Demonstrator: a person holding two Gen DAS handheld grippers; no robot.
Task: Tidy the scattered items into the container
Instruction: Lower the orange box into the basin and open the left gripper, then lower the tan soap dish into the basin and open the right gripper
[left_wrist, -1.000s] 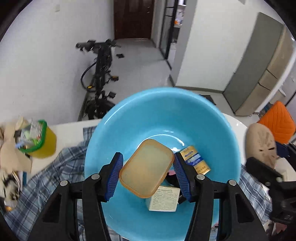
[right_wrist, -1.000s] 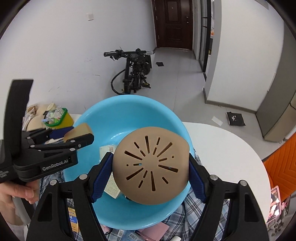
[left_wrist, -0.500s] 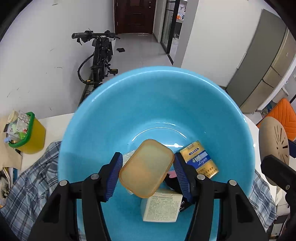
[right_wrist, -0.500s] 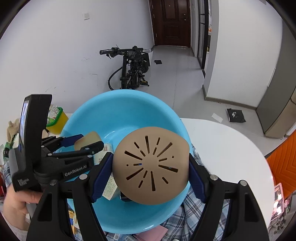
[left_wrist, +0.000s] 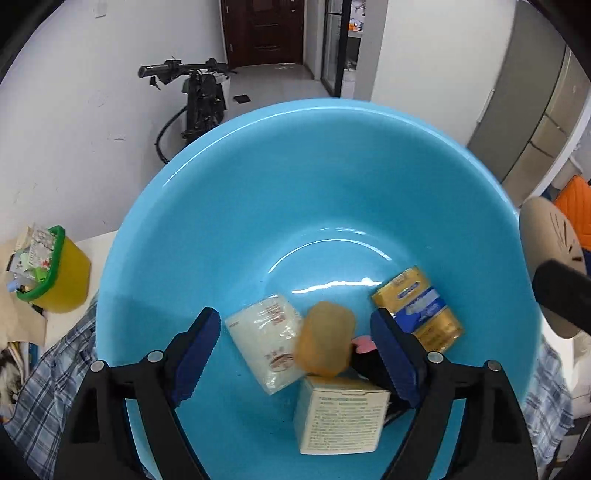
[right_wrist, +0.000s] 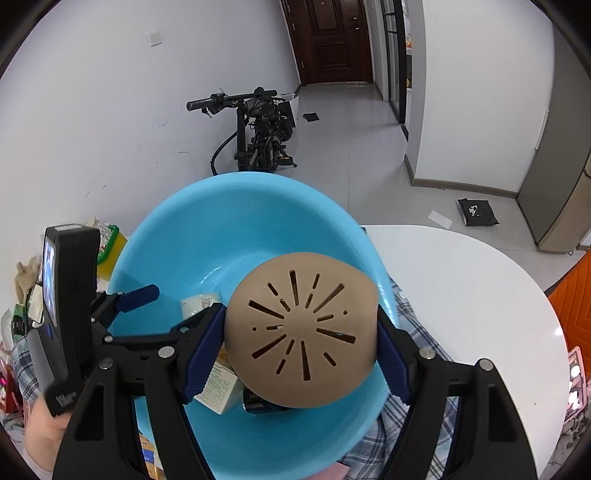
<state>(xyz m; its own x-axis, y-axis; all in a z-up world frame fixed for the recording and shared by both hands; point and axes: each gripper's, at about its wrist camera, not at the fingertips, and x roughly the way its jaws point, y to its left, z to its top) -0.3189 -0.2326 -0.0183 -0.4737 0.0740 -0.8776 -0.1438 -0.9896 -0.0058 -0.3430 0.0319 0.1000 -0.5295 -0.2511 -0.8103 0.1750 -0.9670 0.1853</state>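
**Soap bar leaving our left gripper**

We are spreading the left gripper (left_wrist: 297, 354); its jaws are opening, and the tan soap bar (left_wrist: 325, 343), clamped a second ago, is now dropping free between them, blurred, onto the white box (left_wrist: 341, 417) in the blue basin (left_wrist: 258, 192). A wrapped pack (left_wrist: 267, 341) and a gold packet (left_wrist: 417, 308) are lying alongside. Our right gripper (right_wrist: 301, 356) is still clamping the slotted tan lid (right_wrist: 301, 336) over the basin, which is sitting on checked cloth (right_wrist: 417, 332) on the white worktop (right_wrist: 461, 280).

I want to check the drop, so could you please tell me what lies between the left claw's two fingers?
In the left wrist view, the translucent orange lid lies between the opening left claw, touching neither finger, blurred above the white box in the blue basin.
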